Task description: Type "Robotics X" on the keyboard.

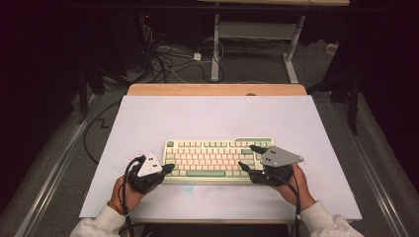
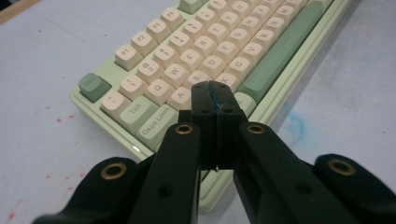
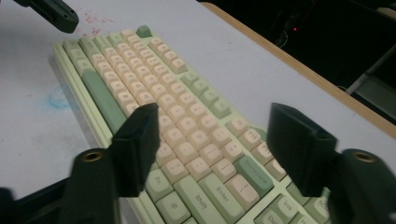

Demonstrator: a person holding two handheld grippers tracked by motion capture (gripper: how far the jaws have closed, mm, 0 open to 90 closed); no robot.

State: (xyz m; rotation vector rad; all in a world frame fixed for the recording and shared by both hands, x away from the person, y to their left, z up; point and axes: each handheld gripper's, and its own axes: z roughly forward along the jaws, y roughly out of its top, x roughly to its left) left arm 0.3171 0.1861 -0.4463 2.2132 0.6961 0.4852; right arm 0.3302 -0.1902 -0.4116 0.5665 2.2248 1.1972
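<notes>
Hovering over a keyboard (image 1: 217, 159), the left gripper (image 2: 215, 95) has its jaws clenched empty, tips above the left-hand letter keys. The right gripper (image 3: 215, 140) is released, the right-hand keys between its jaws. Likely next: pressing a key with the clenched tips.

A pale green keyboard (image 1: 217, 159) with cream and green keys lies flat between the left hand-held gripper (image 1: 169, 168) and right hand-held gripper (image 1: 248, 157).

This looked like a lab recording bay: a white-covered counter (image 1: 148, 118) sat ringed by dark curtains, loose cables (image 1: 165, 61) sprawled over grey carpet, and a white desk frame (image 1: 257, 34) stood behind.
</notes>
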